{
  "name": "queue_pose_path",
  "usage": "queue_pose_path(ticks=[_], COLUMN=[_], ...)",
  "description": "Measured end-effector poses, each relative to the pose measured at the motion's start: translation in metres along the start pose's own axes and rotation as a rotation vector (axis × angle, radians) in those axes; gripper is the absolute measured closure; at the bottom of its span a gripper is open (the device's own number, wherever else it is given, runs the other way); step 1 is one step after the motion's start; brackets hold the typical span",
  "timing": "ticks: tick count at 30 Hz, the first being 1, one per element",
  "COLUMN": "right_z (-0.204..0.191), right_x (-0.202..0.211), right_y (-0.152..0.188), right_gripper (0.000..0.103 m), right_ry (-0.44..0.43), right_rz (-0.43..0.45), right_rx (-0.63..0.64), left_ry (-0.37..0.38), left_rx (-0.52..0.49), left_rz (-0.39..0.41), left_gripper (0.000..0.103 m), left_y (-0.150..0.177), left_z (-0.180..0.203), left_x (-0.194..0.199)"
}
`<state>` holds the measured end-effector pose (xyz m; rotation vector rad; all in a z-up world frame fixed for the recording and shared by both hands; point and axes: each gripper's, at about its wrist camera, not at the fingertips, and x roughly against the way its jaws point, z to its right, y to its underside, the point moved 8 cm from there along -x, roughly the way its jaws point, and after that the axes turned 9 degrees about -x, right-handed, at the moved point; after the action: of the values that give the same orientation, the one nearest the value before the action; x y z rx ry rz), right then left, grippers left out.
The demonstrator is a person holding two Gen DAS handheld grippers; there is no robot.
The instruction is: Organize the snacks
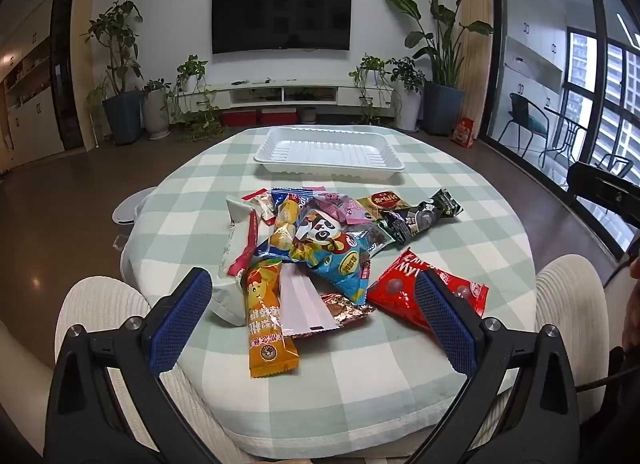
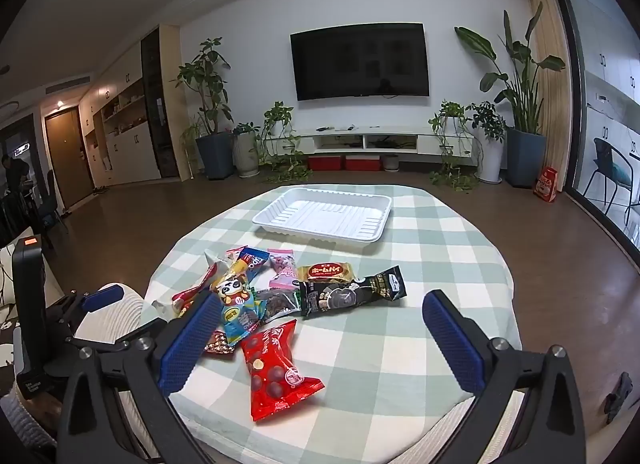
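Both grippers wide open, angled downward

The left gripper point(image 1: 316, 296), black-framed with blue ribbed pads point(image 1: 182, 318), holds its jaws spread fully apart with nothing pressed between them, and tilts forward and down. The right gripper point(image 2: 320, 324), of the same black frame and blue ribbed pads point(image 2: 450, 338), is likewise spread wide and grips nothing, pitched down at a similar slant. The person's knees in cream ribbed trousers point(image 1: 98, 304) show beneath the left gripper.

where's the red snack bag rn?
In both wrist views the red snack bag lies flat on the checked tablecloth, at the pile's near right edge, beside the blue panda packet.
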<state>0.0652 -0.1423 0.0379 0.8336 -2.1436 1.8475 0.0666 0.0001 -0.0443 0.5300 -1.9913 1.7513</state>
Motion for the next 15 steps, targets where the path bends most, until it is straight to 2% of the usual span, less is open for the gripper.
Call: queue_pose_path(ticks=[15], right_z=[-0.0009], right_x=[-0.0002], right_y=[0.0006], right_gripper=[0.0], right_ry=[-0.002], right_rz=[-0.002], right_rx=[-0.001], left_ry=[0.003], left_rx=[0.003], left_rz=[0.0], left_gripper=[0.0], left_y=[0.0], left_z=[0.0002], left_x=[0.0])
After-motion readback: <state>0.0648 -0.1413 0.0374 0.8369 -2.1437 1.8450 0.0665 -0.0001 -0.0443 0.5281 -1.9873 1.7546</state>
